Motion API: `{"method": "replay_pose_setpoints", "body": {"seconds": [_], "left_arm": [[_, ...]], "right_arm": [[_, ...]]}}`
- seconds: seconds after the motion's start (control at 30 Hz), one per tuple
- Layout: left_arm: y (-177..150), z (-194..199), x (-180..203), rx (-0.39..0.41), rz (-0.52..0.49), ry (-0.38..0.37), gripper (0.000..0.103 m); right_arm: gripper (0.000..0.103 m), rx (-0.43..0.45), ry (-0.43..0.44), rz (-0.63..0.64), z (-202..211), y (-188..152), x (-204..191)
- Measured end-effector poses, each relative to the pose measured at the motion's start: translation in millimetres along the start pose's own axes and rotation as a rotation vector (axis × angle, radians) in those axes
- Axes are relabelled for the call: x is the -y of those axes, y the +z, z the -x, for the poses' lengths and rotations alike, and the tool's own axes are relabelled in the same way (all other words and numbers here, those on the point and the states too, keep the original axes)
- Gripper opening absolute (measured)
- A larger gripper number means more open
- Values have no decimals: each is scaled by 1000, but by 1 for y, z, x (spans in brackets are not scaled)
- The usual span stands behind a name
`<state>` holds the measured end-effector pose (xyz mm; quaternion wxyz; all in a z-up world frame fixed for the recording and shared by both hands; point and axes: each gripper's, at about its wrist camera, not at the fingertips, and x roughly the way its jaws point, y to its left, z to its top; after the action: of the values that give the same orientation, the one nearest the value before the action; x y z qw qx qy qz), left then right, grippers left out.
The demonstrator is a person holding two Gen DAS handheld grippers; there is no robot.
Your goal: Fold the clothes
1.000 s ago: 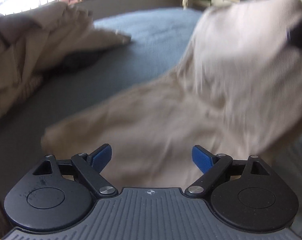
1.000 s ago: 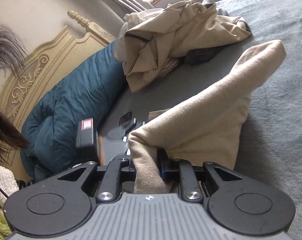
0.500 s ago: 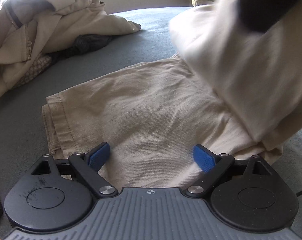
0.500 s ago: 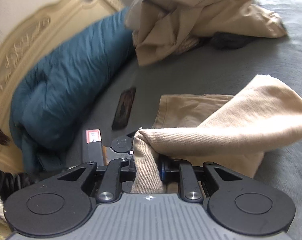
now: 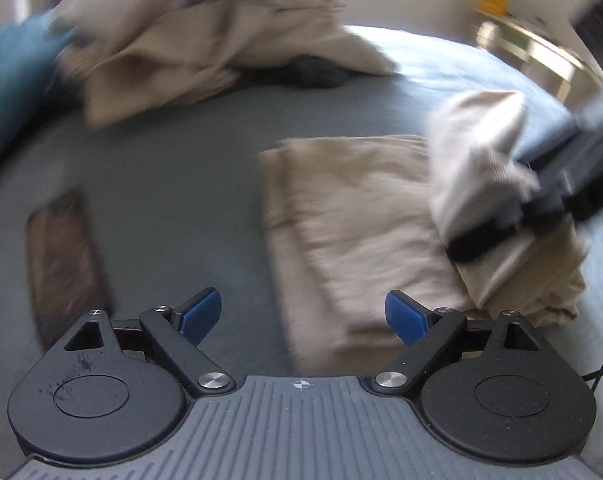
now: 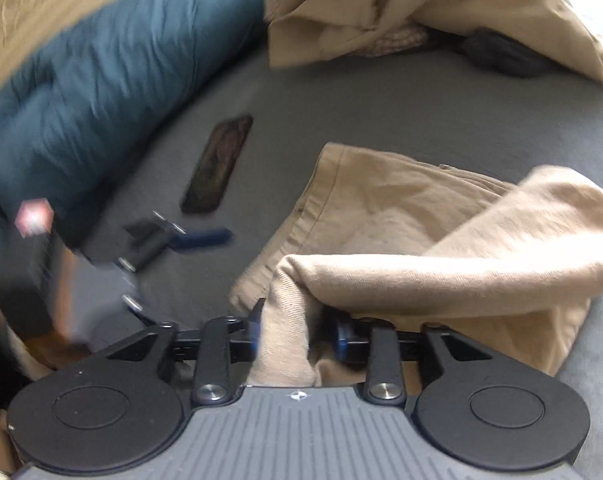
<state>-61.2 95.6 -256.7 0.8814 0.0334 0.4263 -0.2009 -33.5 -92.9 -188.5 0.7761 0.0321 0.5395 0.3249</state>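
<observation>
Left wrist view: the left claw (image 5: 302, 316) hangs over the grey bed (image 5: 173, 168) with its blue fingers spread wide and nothing between them. Just ahead of its right finger lie the beige trousers (image 5: 341, 208), folded flat on the bed. Further right, the right claw (image 5: 501, 232) is clamped on a raised fold of the same cloth, which droops back over the flat part. Ahead and to the left lies a dark flat object (image 5: 61, 256), too blurred to identify. Far ahead is a heap of beige clothes (image 5: 205, 36) over something dark, and at far left a teal quilt (image 5: 5, 80).

Right wrist view: the right claw (image 6: 297, 332) is closed on the trousers (image 6: 381, 208); a bunched fold sits between its fingers, and the rest arches to the right and falls onto the flat layer ahead. To the left, apart from the cloth, the left claw (image 6: 189, 236) shows blurred and open over the bed (image 6: 381, 120). Beyond it lies the dark object (image 6: 217, 164), then the quilt (image 6: 101, 72). The clothes heap (image 6: 421, 8) is far ahead.
</observation>
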Motion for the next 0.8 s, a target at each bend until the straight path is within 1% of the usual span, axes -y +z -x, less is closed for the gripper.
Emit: {"method": "replay_pose_setpoints", "body": {"seconds": [0.03, 0.07, 0.1, 0.17, 0.23, 0.37, 0.4, 0.47, 0.6, 0.67, 0.73, 0.8], "left_arm": [[0, 2, -7, -5, 40, -4, 90], [0, 4, -13, -10, 80, -7, 89], [0, 5, -20, -16, 120, -11, 89], [0, 8, -31, -19, 196, -26, 89], [2, 9, -36, -6, 254, -53, 89], [7, 1, -42, -4, 362, -134, 89], [7, -1, -43, -5, 386, -158, 89], [7, -3, -46, -12, 427, -182, 88], [4, -8, -51, -37, 513, -213, 79], [3, -9, -52, -41, 542, -219, 72], [4, -9, -51, -46, 541, -234, 68], [6, -9, -49, -48, 528, -255, 66]], "right_arm": [[57, 1, -12, 10, -6, -2, -5], [61, 6, -35, 24, -10, -4, -11], [61, 12, -59, 37, -14, -6, -17], [70, 21, -94, 92, -17, -12, -29], [72, 30, -126, 149, -20, -18, -40], [72, 43, -158, 260, -19, -32, -54], [72, 53, -171, 274, -17, -35, -55], [72, 79, -198, 296, -11, -42, -58], [71, 127, -254, 342, -2, -56, -63], [68, 140, -310, 389, -4, -61, -68], [67, 149, -353, 426, -6, -64, -75], [67, 166, -354, 417, 1, -70, -75]]}}
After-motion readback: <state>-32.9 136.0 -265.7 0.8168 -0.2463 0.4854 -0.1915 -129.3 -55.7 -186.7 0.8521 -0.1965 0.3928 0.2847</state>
